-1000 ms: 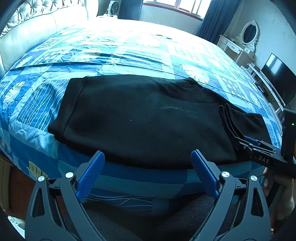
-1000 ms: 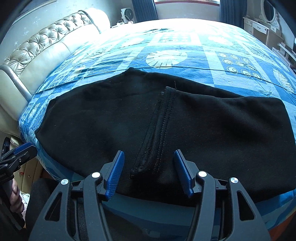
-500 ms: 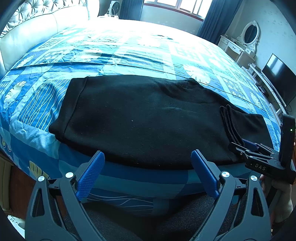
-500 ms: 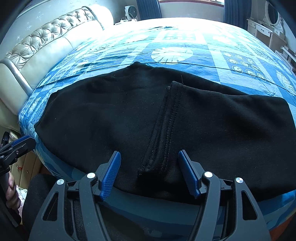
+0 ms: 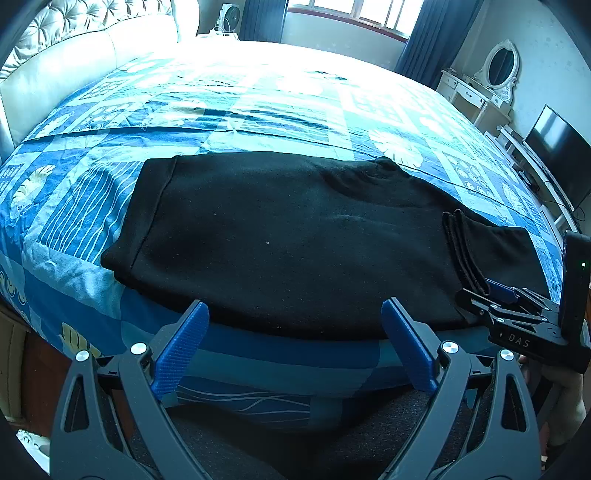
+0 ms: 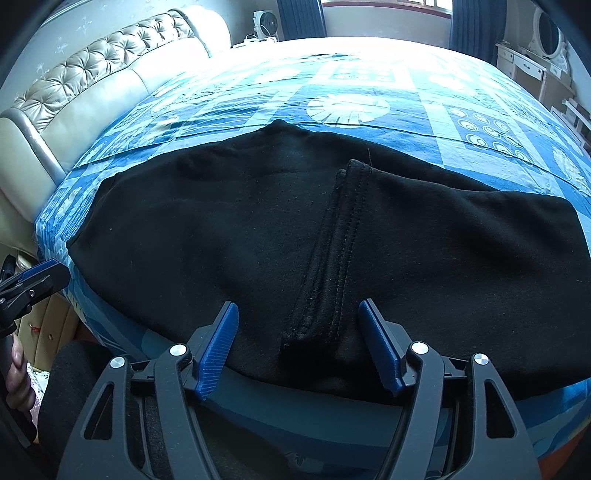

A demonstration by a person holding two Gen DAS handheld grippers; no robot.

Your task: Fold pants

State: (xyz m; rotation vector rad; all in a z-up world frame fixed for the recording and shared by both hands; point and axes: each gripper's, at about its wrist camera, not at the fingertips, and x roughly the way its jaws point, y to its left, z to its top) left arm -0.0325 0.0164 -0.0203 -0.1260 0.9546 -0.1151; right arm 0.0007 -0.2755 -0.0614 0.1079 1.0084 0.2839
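Note:
Black pants (image 5: 295,240) lie flat across the near side of the bed, folded, with the stitched leg hems (image 6: 332,258) doubled back on top of them. My right gripper (image 6: 297,306) sits at the near end of those hems. Its jaws are opening, the hem end lies between them, and the pads stand clear of the cloth. In the left wrist view the same gripper (image 5: 517,317) shows at the pants' right end. My left gripper (image 5: 293,306) hangs open over the bed's near edge, holding nothing, in front of the pants' middle.
A blue patterned quilt (image 5: 258,110) covers the bed. A tufted headboard (image 6: 92,74) runs along the left. A fan (image 6: 264,22) stands at the far wall, and a dressing table (image 5: 480,92) and a TV (image 5: 554,155) stand on the right. A hand (image 6: 18,369) holds the left gripper's handle.
The right gripper's jaws have spread wider around the hem end, and the view has shifted slightly. The left gripper and the pants have stayed where they were.

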